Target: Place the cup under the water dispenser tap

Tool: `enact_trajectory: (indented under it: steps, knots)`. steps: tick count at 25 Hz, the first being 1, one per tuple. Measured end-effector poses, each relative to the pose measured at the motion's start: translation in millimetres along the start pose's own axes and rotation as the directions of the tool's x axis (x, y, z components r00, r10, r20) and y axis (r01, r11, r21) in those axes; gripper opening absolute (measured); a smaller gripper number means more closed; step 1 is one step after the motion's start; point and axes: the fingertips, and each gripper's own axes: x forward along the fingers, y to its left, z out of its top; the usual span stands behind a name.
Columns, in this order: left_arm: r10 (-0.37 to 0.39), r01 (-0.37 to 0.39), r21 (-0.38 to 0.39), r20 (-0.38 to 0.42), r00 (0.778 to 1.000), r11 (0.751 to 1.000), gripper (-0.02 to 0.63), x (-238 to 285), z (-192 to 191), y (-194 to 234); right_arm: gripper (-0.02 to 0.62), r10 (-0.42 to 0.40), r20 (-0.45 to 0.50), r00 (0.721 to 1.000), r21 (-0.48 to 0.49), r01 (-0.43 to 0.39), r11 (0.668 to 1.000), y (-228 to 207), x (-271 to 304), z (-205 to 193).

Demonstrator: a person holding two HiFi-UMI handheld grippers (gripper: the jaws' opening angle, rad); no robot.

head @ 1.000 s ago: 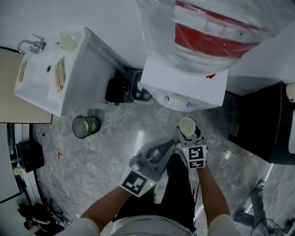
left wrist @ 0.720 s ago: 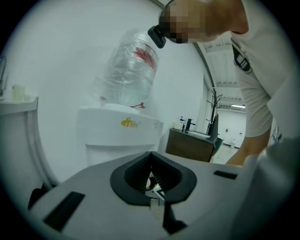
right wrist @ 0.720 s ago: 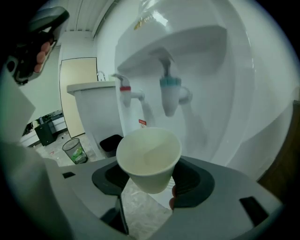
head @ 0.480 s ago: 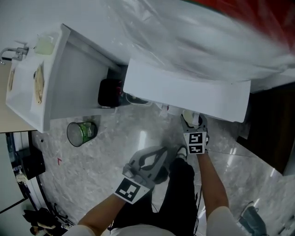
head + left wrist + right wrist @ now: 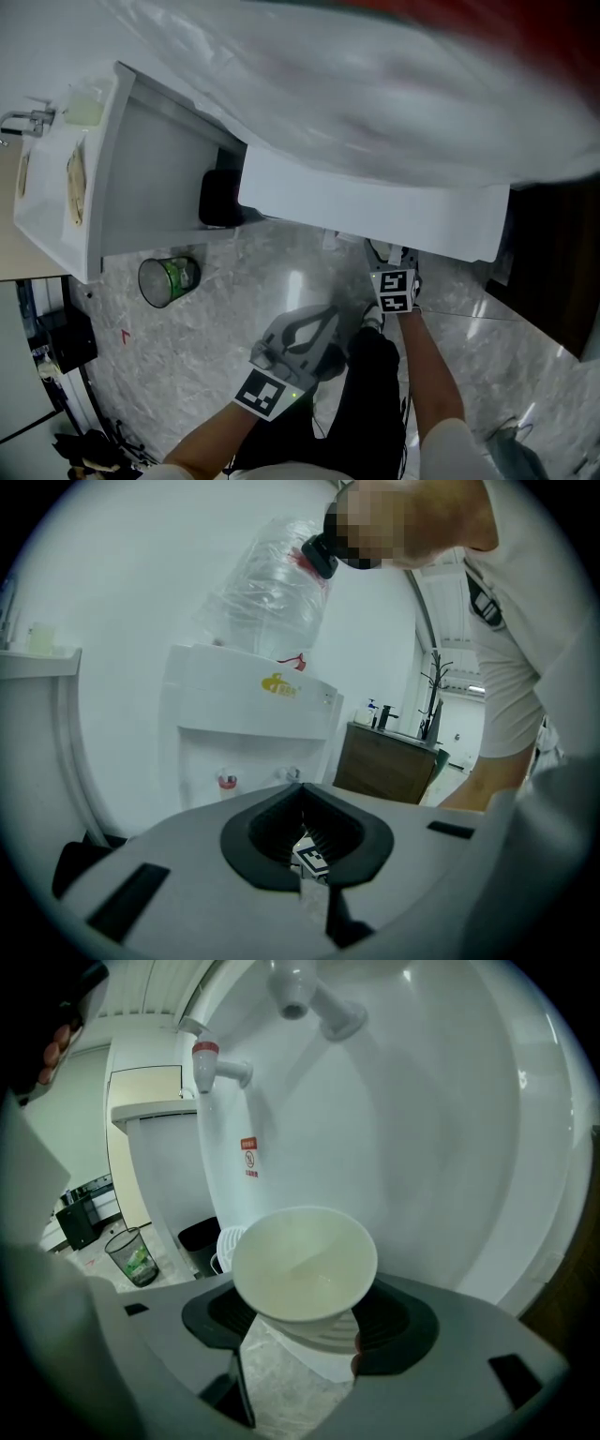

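A white paper cup (image 5: 305, 1265), empty and upright, sits between the jaws of my right gripper (image 5: 314, 1294), which is shut on its ribbed wall. It hangs in front of the white water dispenser (image 5: 403, 1138), below and between the red tap (image 5: 220, 1065) and a white tap (image 5: 314, 1002). In the head view the right gripper (image 5: 389, 258) reaches under the dispenser's top edge (image 5: 375, 202), which hides the cup. My left gripper (image 5: 326, 317) is held back beside it, shut and empty (image 5: 302, 787); past it the dispenser (image 5: 253, 724) stands further off.
A clear bin (image 5: 169, 279) stands on the marble floor at the left, also seen in the right gripper view (image 5: 131, 1255). A black bin (image 5: 199, 1234) sits beside the dispenser. A white sink cabinet (image 5: 75, 178) is at the left, a dark cabinet (image 5: 389, 761) at the right.
Both grippers have sunk lower. The right gripper has carried the cup forward, from open view in front of the dispenser to beneath its top edge. The head view has dipped closer to the dispenser.
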Motion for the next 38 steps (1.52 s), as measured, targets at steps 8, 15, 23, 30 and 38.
enact_trajectory:
  steps: [8,15,23,30,38]
  knots:
    - [-0.005,0.005,-0.012,-0.018,1.000,1.000,0.006,-9.3,13.4,-11.1,0.308,0.001,-0.023,1.000,0.012,-0.001,1.000,1.6,-22.8,11.7]
    - [-0.020,0.020,-0.012,-0.014,1.000,1.000,0.006,-23.5,44.5,-32.4,0.308,-0.048,-0.039,0.998,0.059,0.050,0.997,-4.9,-87.6,32.0]
    - [-0.055,0.055,0.041,0.004,0.998,0.998,0.006,-50.5,110.2,-72.6,0.305,-0.006,0.005,1.000,0.076,0.006,0.997,21.2,-206.6,124.7]
    - [-0.046,0.050,0.066,-0.066,0.997,0.997,0.006,-92.3,151.7,-110.2,0.297,0.055,0.078,0.995,0.109,-0.063,0.992,56.7,-328.3,227.5]
    - [-0.067,0.068,0.035,-0.032,0.997,0.997,0.006,-140.2,201.7,-156.5,0.146,0.008,0.159,0.987,0.174,-0.036,0.984,93.9,-457.1,303.1]
